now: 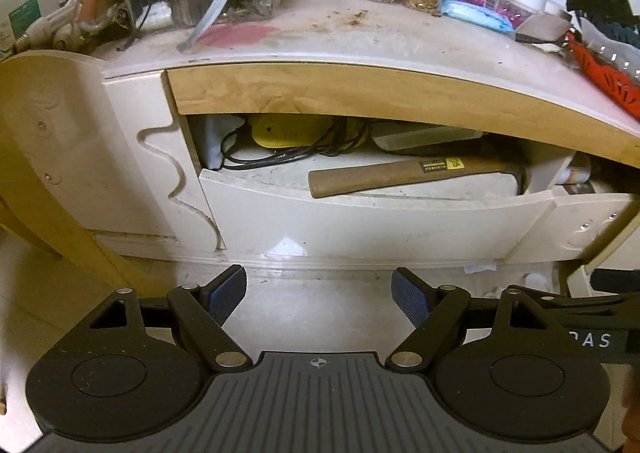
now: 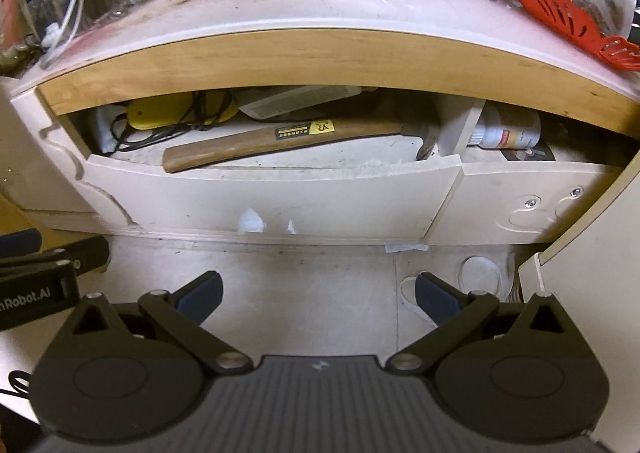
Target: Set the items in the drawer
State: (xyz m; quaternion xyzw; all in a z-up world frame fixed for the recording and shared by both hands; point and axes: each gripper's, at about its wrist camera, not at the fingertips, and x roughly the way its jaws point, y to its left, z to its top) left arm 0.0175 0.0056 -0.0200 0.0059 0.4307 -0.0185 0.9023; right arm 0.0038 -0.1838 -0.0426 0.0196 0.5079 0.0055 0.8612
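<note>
Open drawer (image 1: pixel 360 221) beneath the bench (image 1: pixel 360 41), holding a wooden-handled hammer (image 1: pixel 400 175) laid lengthwise, with a yellow device (image 1: pixel 288 131) and black cable (image 1: pixel 280 159) behind it. The hammer placement appears done; closing the drawer, or adding more items from the cluttered bench, likely remains. Left gripper (image 1: pixel 319 295) and right gripper (image 2: pixel 316 295) hover before the drawer front, fingers spread and empty. Only the right wrist view shows the neighbouring compartment with a white bottle (image 2: pixel 508 131) lying in it.
</note>
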